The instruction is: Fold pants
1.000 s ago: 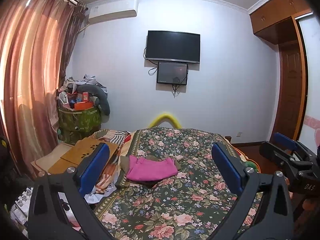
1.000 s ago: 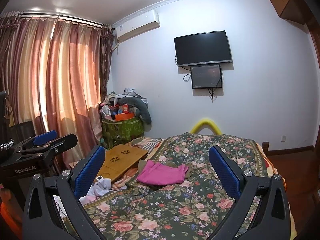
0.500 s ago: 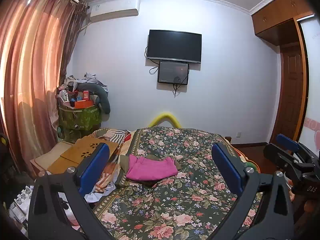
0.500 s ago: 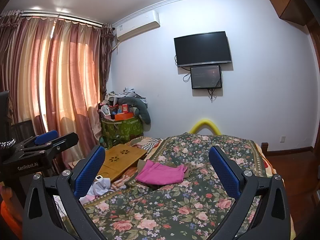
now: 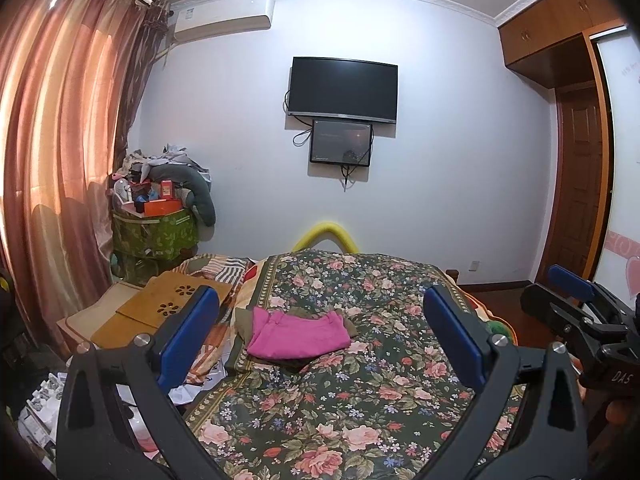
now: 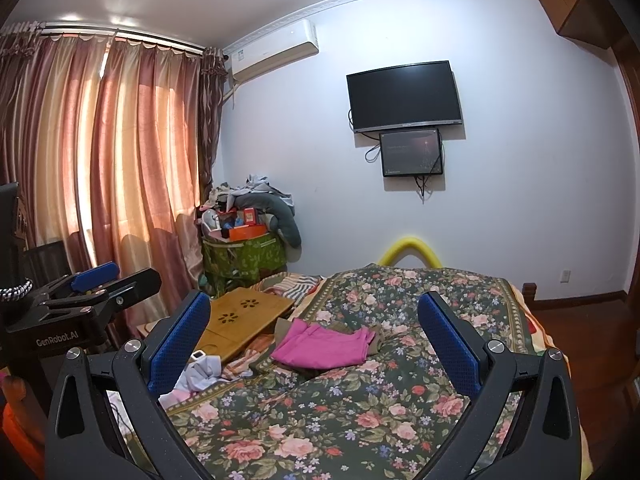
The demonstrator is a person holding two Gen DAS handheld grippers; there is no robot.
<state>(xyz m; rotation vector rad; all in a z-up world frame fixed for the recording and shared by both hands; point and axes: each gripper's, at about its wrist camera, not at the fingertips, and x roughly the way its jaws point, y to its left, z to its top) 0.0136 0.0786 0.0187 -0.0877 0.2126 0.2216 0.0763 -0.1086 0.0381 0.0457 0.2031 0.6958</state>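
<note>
Folded pink pants (image 5: 299, 335) lie on top of an olive garment (image 5: 243, 322) on the floral bedspread (image 5: 360, 392), toward its left side; they also show in the right wrist view (image 6: 325, 344). My left gripper (image 5: 320, 340) is open and empty, held up well short of the pants. My right gripper (image 6: 314, 342) is open and empty too, held at a similar distance. Each gripper shows at the edge of the other's view: the right one (image 5: 576, 304) and the left one (image 6: 92, 292).
A wooden lap desk (image 6: 244, 316) and loose clothes (image 6: 196, 376) lie left of the bed. A heaped green box (image 5: 154, 232) stands in the corner by the curtains (image 5: 52, 160). A TV (image 5: 342, 90) hangs on the far wall. A wooden door (image 5: 580, 184) is at the right.
Both views have shifted only slightly, with the left gripper tilting up a little. Both grippers stay open, and the pants have not moved.
</note>
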